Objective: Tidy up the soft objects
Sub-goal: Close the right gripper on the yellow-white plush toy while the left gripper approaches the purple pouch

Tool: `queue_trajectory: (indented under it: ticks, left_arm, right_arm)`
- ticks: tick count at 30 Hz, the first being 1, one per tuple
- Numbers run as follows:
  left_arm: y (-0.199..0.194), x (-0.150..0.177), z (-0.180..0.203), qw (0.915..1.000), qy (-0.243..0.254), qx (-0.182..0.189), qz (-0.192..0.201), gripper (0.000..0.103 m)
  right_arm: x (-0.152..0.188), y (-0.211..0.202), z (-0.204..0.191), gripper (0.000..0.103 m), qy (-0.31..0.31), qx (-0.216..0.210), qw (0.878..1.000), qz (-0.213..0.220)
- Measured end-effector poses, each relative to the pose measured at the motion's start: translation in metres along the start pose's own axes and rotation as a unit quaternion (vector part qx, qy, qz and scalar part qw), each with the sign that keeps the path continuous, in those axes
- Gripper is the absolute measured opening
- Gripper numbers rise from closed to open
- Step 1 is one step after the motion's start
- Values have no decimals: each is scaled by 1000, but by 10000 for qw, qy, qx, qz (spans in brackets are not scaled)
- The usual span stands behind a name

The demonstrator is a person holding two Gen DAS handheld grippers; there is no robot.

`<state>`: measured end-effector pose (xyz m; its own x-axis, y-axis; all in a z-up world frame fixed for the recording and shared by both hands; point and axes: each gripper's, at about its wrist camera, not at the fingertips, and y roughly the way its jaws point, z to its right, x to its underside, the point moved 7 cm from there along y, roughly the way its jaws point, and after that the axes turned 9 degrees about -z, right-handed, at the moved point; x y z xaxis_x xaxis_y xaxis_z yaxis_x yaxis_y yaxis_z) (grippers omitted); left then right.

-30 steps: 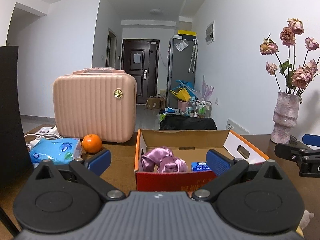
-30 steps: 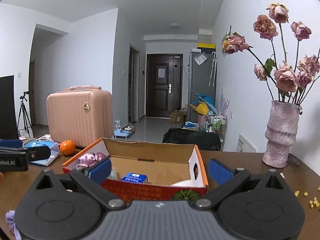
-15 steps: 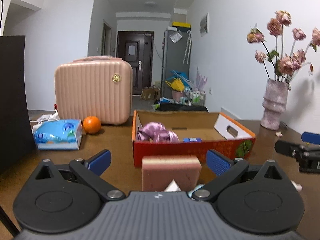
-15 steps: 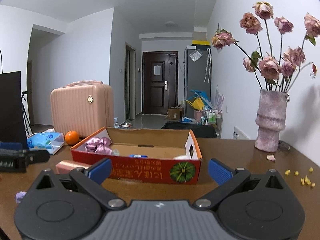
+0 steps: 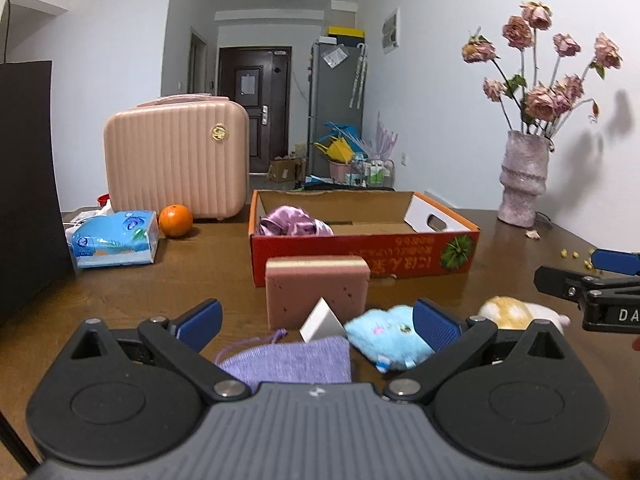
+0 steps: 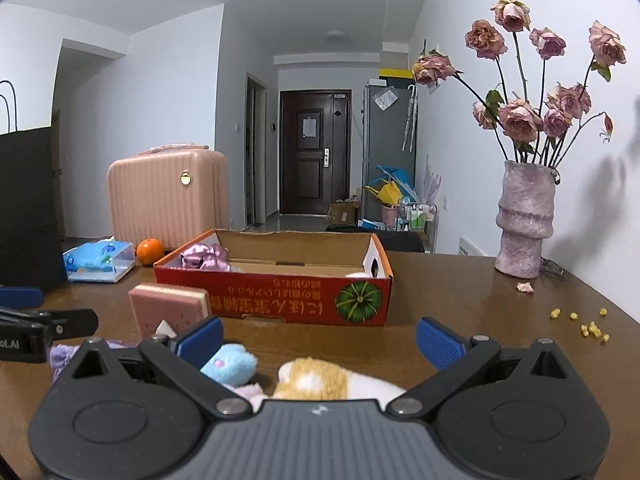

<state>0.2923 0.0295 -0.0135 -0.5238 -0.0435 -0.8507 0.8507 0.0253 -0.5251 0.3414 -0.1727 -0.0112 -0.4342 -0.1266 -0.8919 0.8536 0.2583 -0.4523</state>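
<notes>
We've got both tongs wide open, empty: left tongs (image 5: 316,318) over the purple pouch (image 5: 290,362), right tongs (image 6: 318,340) over the orange plush (image 6: 310,378), box (image 6: 280,292) just ahead for dropping softies in.

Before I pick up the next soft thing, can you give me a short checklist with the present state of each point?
1. Left hand-held gripper open and empty: ok.
2. Right hand-held gripper open and empty: ok.
3. Soft things within view: ok. The purple knit pouch, blue plush and orange-and-white plush lie on the table near the grippers.
4. Cardboard box has free room: ok. Only the purple satin scrunchie shows, at its left end.
5. Path to the box: not ok. The pink sponge stands in front of its near wall.
6. Grippers apart from each other: ok.
</notes>
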Motion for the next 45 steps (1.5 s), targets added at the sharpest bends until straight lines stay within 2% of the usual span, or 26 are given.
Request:
queue_trajectory:
  ticks: [19, 28, 36, 45]
  left_arm:
    - [-30, 33, -7, 9996, -118, -69, -253, 103]
    - [-29, 37, -9, 9993, -143, -119, -333, 103]
    - [-23, 40, -14, 9986, -221, -194, -441, 103]
    - [-17, 43, -19, 9978, -315, -214, -543, 103]
  right_arm:
    - [23, -28, -11, 103, -71, 84, 9995, -280]
    - [32, -16, -15, 101, -96, 74, 9979, -629]
    - [30, 20, -15, 82, 17, 168, 9931, -1162]
    - [23, 55, -7, 65, 596, 25, 9812, -1837]
